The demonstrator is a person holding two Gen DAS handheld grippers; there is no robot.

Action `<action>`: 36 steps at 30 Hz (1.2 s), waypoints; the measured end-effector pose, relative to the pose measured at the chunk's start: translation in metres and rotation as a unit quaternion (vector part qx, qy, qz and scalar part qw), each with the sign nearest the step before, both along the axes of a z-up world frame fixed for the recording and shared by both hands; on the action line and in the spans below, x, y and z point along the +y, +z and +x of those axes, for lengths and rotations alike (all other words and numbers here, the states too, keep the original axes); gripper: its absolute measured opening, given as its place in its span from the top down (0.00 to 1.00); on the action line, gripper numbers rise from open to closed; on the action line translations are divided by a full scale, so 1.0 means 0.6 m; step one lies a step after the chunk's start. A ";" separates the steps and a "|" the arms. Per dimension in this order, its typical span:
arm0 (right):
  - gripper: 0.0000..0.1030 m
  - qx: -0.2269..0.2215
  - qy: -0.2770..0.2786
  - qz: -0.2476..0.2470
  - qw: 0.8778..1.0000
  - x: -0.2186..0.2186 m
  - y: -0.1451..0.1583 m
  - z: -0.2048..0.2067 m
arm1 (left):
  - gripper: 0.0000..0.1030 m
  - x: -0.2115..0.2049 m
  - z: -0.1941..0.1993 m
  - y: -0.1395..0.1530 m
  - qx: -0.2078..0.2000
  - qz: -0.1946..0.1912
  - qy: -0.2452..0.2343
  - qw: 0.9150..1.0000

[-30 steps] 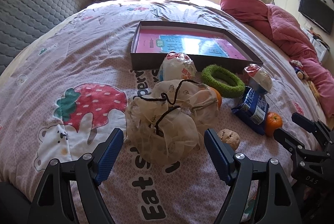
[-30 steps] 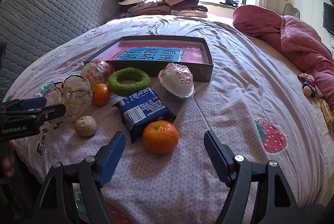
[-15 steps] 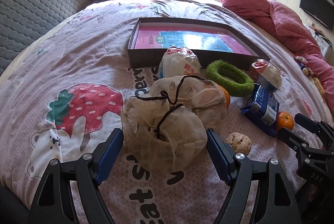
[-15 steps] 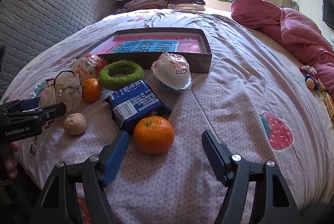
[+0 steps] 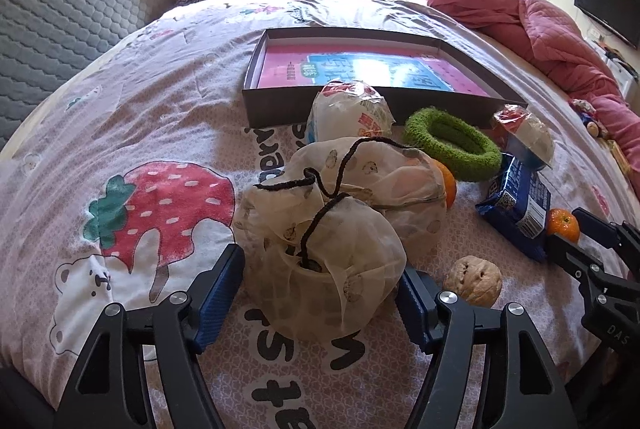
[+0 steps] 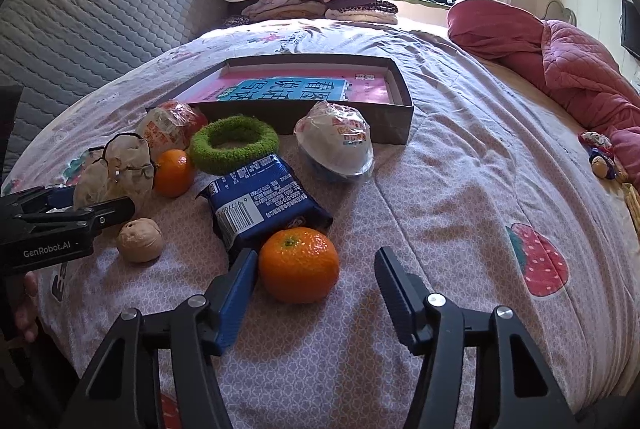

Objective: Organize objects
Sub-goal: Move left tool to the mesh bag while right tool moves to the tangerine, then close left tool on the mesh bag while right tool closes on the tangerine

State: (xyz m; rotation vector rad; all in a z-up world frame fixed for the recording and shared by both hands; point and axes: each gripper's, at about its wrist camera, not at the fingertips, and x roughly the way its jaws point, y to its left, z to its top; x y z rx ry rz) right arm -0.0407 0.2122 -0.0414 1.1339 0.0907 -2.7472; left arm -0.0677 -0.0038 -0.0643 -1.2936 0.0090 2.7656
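Bed sheet (image 5: 132, 117) carries a mesh pouch (image 5: 320, 261) between the closing left gripper (image 5: 322, 293) fingers, and a tangerine (image 6: 298, 265) between the closing right gripper (image 6: 316, 289) fingers, not yet clamped.

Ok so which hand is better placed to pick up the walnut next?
Left. The walnut lies just beside the left gripper, though its closing fingers now flank the mesh bag. The right gripper is closing around the nearer orange, farther from the walnut.

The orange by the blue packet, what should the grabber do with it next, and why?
Probably finish closing. The right hand-held gripper has the orange between its closing jaws; one pad is about touching, the other has a gap. Then lift it toward the box.
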 end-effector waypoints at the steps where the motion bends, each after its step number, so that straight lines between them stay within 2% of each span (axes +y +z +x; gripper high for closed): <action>1: 0.43 0.002 0.001 0.003 1.000 -0.001 0.000 0.000 | 0.33 0.000 0.000 0.000 -0.001 0.000 -0.001 1.000; 4: 0.48 0.002 0.007 0.004 1.000 -0.004 -0.001 0.001 | 0.44 -0.002 0.001 0.002 -0.002 0.007 -0.004 1.000; 7: 0.55 0.005 0.013 0.004 1.000 -0.007 -0.001 0.002 | 0.60 -0.002 0.003 0.005 0.002 0.014 -0.012 1.000; 9: 0.60 0.006 0.018 0.002 1.000 -0.008 0.000 0.003 | 0.65 -0.001 0.005 0.007 0.004 0.018 -0.018 1.000; 12: 0.60 0.006 0.019 0.002 1.000 -0.008 -0.001 0.005 | 0.72 0.000 0.009 0.009 0.008 0.021 -0.024 0.999; 18: 0.60 0.006 0.021 -0.005 1.000 -0.005 0.002 0.013 | 0.77 -0.001 0.024 0.016 0.015 0.029 -0.029 0.999; 26: 0.60 0.011 0.023 0.000 1.000 -0.003 0.008 0.023 | 0.77 0.004 0.047 0.019 0.018 0.030 -0.038 0.999; 36: 0.60 0.031 0.018 -0.004 0.999 0.004 0.023 0.031 | 0.77 0.007 0.069 0.038 0.047 0.025 -0.038 0.998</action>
